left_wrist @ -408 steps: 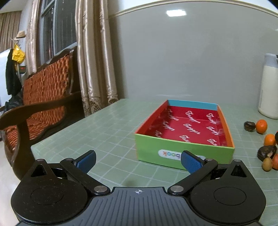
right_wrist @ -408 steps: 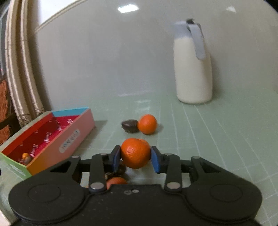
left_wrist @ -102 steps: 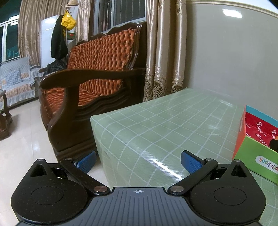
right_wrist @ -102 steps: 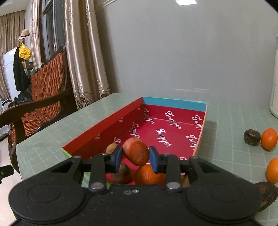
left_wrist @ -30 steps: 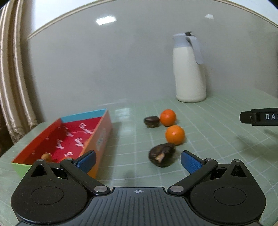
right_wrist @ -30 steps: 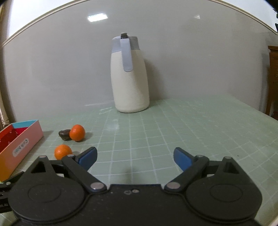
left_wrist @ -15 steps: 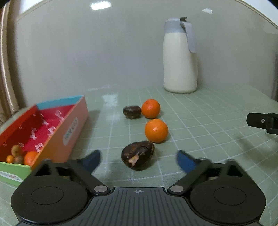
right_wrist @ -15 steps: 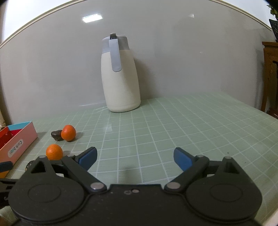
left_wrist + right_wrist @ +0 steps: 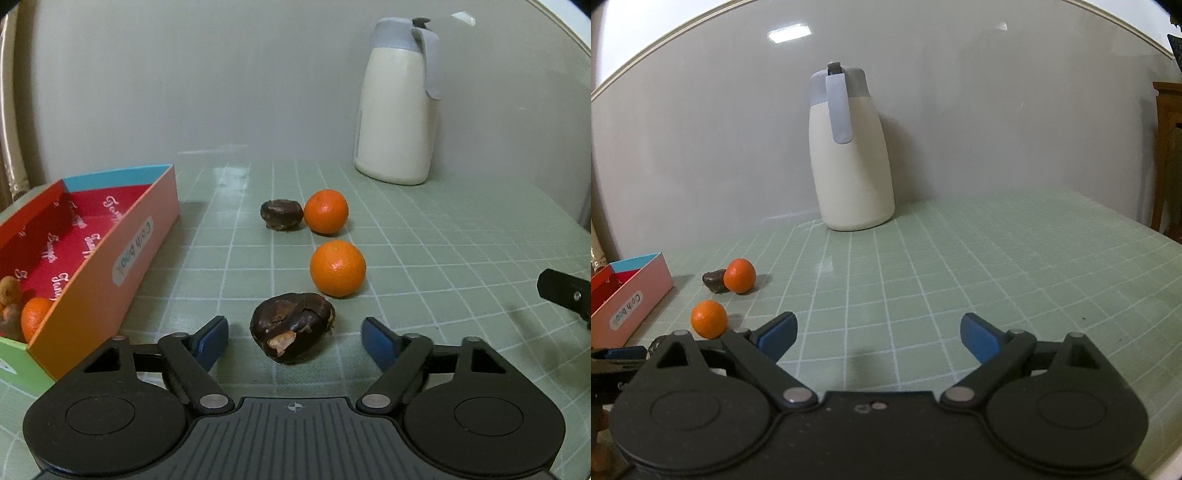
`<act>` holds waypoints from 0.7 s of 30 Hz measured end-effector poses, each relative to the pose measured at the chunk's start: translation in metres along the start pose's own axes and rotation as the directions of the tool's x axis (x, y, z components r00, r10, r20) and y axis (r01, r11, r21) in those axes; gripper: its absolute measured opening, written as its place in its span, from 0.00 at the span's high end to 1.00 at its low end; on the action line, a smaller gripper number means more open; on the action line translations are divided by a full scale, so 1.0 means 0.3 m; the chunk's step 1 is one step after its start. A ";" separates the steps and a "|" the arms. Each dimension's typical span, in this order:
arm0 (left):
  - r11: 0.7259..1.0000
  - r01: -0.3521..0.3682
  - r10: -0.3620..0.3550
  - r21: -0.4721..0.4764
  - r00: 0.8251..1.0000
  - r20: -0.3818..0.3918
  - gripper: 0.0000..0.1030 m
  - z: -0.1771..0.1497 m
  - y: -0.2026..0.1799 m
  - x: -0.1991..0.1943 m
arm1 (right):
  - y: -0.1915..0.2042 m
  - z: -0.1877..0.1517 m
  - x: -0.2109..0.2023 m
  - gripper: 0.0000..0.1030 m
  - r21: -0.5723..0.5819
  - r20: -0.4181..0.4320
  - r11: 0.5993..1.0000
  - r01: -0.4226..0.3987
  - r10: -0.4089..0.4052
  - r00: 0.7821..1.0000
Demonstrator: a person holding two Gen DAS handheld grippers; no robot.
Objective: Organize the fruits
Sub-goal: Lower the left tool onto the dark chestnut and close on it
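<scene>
In the left wrist view my left gripper (image 9: pixel 294 338) is open, its blue pads on either side of a dark brown fruit (image 9: pixel 291 326) lying on the green table, not touching it. Behind it lie an orange (image 9: pixel 337 267), a second orange (image 9: pixel 326 211) and another dark fruit (image 9: pixel 281 214). The coloured box (image 9: pixel 110 258) at left holds an orange (image 9: pixel 35 317) and brown fruits. My right gripper (image 9: pixel 877 338) is open and empty over bare table; both oranges (image 9: pixel 709 319) (image 9: pixel 739 275) lie to its left.
A cream thermos jug (image 9: pixel 397 110) with a grey lid stands at the back by the wall; it also shows in the right wrist view (image 9: pixel 849 155). A part of the right gripper (image 9: pixel 565 291) shows at the right edge. A wooden cabinet (image 9: pixel 1167 155) stands beyond the table's right edge.
My left gripper has swung right from the sofa side to the fruits and moved in around the near dark fruit, its jaws slightly narrower. My right gripper let go of its fruit and drew back.
</scene>
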State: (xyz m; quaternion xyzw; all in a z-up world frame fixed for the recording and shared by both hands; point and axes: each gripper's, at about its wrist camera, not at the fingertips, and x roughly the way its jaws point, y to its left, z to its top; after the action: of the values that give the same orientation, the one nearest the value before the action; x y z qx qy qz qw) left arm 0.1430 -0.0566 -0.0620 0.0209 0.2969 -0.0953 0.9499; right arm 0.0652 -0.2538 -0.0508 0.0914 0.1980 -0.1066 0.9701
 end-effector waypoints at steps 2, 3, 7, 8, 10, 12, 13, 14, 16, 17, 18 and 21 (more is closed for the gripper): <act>1.000 -0.004 0.004 0.014 1.000 -0.002 0.29 0.000 -0.006 0.004 | 0.005 -0.001 0.005 0.07 -0.004 -0.004 1.000 -0.001 0.001 1.000; 1.000 -0.007 0.007 0.021 1.000 -0.001 0.30 -0.001 -0.009 0.003 | 0.008 -0.002 0.006 0.07 -0.006 -0.005 1.000 -0.002 0.002 1.000; 1.000 -0.004 0.004 0.029 1.000 0.003 0.35 0.000 -0.012 0.003 | 0.014 -0.004 0.011 0.07 -0.013 -0.010 1.000 -0.008 0.008 1.000; 1.000 -0.003 0.003 0.029 1.000 0.003 0.35 0.000 -0.011 0.002 | 0.015 -0.005 0.012 0.07 -0.015 -0.012 1.000 -0.009 0.009 1.000; 1.000 -0.003 0.002 0.031 1.000 0.005 0.39 0.000 -0.012 0.002 | 0.015 -0.006 0.012 0.07 -0.015 -0.014 1.000 -0.009 0.009 1.000; 0.999 -0.002 0.002 0.036 1.000 0.010 0.45 -0.001 -0.015 0.000 | 0.013 -0.007 0.010 0.07 -0.015 -0.014 1.000 -0.008 0.007 1.000; 0.999 -0.005 0.005 0.039 1.000 0.012 0.46 -0.001 -0.017 -0.001 | 0.011 -0.007 0.010 0.07 -0.015 -0.014 1.000 -0.007 0.007 1.000; 0.999 -0.006 0.005 0.040 1.000 0.013 0.46 -0.002 -0.018 -0.002 | 0.010 -0.007 0.011 0.07 -0.014 -0.015 1.000 -0.007 0.006 1.000; 0.999 -0.007 0.007 0.041 1.000 0.014 0.46 -0.003 -0.018 -0.005 | 0.009 -0.007 0.013 0.07 -0.012 -0.017 1.000 -0.006 0.006 1.000; 0.999 -0.008 0.008 0.041 1.000 0.015 0.47 -0.003 -0.018 -0.006 | 0.009 -0.007 0.014 0.07 -0.012 -0.017 1.000 -0.006 0.006 1.000; 0.999 -0.009 0.008 0.041 1.000 0.015 0.48 -0.003 -0.018 -0.007 | 0.010 -0.007 0.014 0.07 -0.013 -0.017 1.000 -0.006 0.006 1.000; 0.999 -0.005 0.005 0.045 1.000 0.018 0.55 -0.003 -0.019 -0.010 | 0.012 -0.007 0.015 0.07 -0.016 -0.017 1.000 -0.008 0.008 1.000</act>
State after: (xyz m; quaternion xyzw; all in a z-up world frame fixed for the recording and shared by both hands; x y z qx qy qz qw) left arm 0.1390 -0.0617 -0.0611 0.0423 0.2862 -0.0999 0.9520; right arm 0.0694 -0.2506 -0.0539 0.0850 0.2069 -0.1004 0.9695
